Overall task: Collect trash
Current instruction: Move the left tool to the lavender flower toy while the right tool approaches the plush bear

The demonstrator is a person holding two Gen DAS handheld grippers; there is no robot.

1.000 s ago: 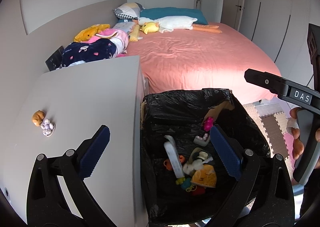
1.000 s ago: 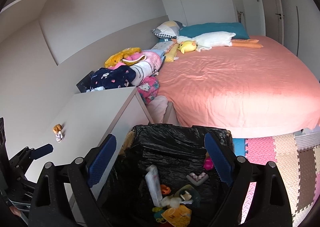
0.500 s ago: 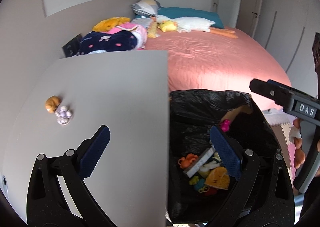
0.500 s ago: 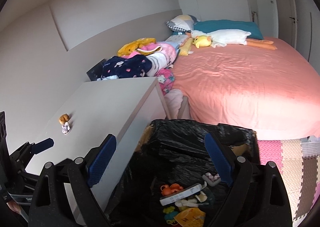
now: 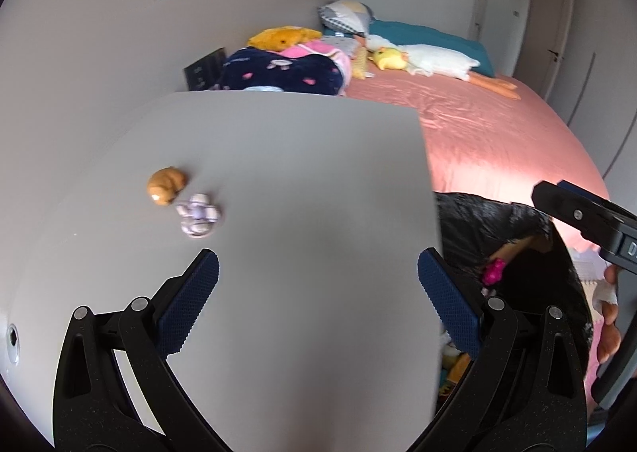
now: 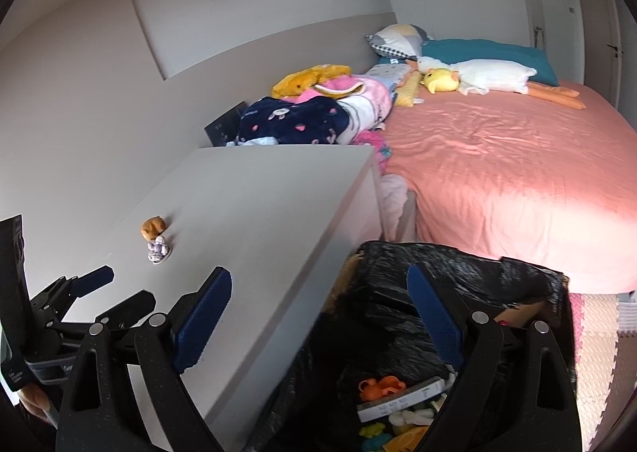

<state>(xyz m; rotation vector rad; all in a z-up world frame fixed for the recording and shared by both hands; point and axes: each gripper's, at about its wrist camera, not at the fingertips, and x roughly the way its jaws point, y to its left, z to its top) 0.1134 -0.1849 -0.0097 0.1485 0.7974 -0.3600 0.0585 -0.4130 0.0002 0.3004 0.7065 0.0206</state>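
Two small bits lie side by side on the grey cabinet top: an orange lump and a pale purple-and-white piece. My left gripper hangs open over the cabinet, short of both and to their right, nothing between its fingers. To the cabinet's right stands the bin lined with a black bag, holding an orange toy, a flat box and other trash. My right gripper is open and empty over the bin's left rim. In that view the left gripper sits low left, near the lump and purple piece.
A bed with a pink sheet lies beyond the bin, with plush toys, pillows and folded clothes at its head. Foam floor mats are at the right. A wall runs along the cabinet's left side. A hand holds the right gripper.
Both grippers have swung left, away from the bin and over the cabinet. The bin has slid to the right of both views and the two small bits have come nearer. Both stay open.
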